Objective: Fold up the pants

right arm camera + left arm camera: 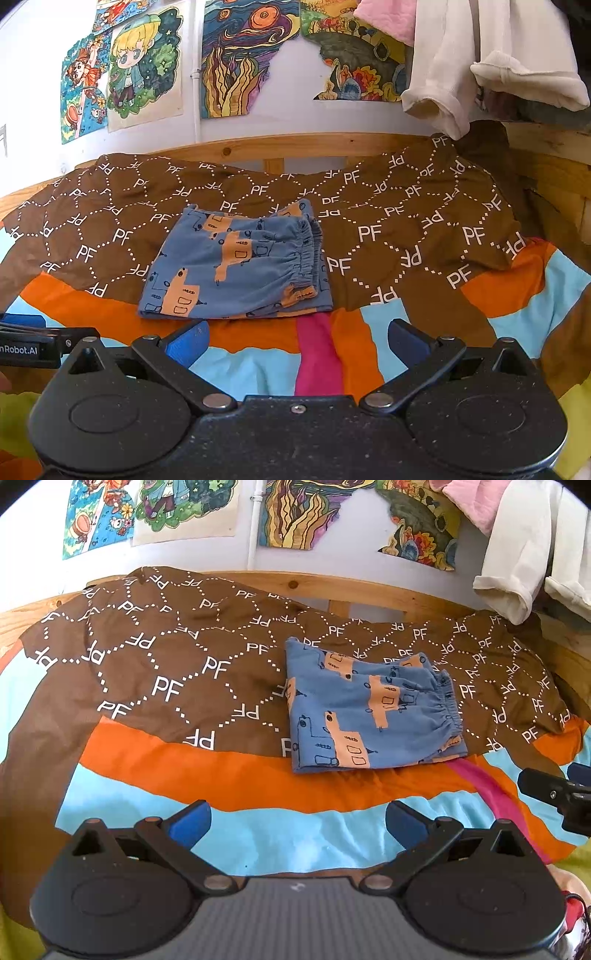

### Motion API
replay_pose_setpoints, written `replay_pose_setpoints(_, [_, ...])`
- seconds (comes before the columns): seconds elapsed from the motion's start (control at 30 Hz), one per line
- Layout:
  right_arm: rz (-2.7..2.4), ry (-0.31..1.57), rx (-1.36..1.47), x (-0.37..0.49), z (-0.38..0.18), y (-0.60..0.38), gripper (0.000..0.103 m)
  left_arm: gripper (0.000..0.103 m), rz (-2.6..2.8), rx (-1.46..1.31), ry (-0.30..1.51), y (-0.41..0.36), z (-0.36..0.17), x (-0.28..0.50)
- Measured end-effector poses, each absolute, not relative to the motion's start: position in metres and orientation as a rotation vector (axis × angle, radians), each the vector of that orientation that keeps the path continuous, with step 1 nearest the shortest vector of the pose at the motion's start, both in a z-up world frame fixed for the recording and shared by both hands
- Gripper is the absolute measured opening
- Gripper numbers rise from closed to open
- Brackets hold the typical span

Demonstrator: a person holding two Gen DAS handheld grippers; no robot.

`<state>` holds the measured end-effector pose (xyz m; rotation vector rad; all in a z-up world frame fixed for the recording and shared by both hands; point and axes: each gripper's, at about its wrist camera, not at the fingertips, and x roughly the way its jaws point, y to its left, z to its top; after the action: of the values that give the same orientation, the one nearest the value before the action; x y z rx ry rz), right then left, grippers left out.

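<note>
One folded pair of blue pants (pixel 373 710) lies on the bed's brown cover (pixel 166 657); two claws, left (pixel 297 821) and right (pixel 297 341), hover apart, gripping nothing.

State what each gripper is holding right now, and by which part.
Nothing is held. The left gripper and the right gripper both hang open over the bedspread, short of the folded pants, which lie untouched.

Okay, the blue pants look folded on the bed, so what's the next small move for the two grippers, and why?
Probably none on the cloth: just draw both back. The blue pants already lie folded in a compact stack on the brown bedspread, and the left gripper and right gripper are open, empty, short of them.
</note>
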<state>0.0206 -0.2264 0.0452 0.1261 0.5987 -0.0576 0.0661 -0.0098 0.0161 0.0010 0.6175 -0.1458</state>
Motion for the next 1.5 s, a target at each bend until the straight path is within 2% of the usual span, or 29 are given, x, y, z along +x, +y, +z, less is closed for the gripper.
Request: replay_pose_setpoints(1.5, [-0.056, 0.622, 0.123, 0.0226, 0.0419, -0.2272, 0.102, 0.103, -0.141, 0.017, 0.609, -0.0109, 0.0176, 0.0654])
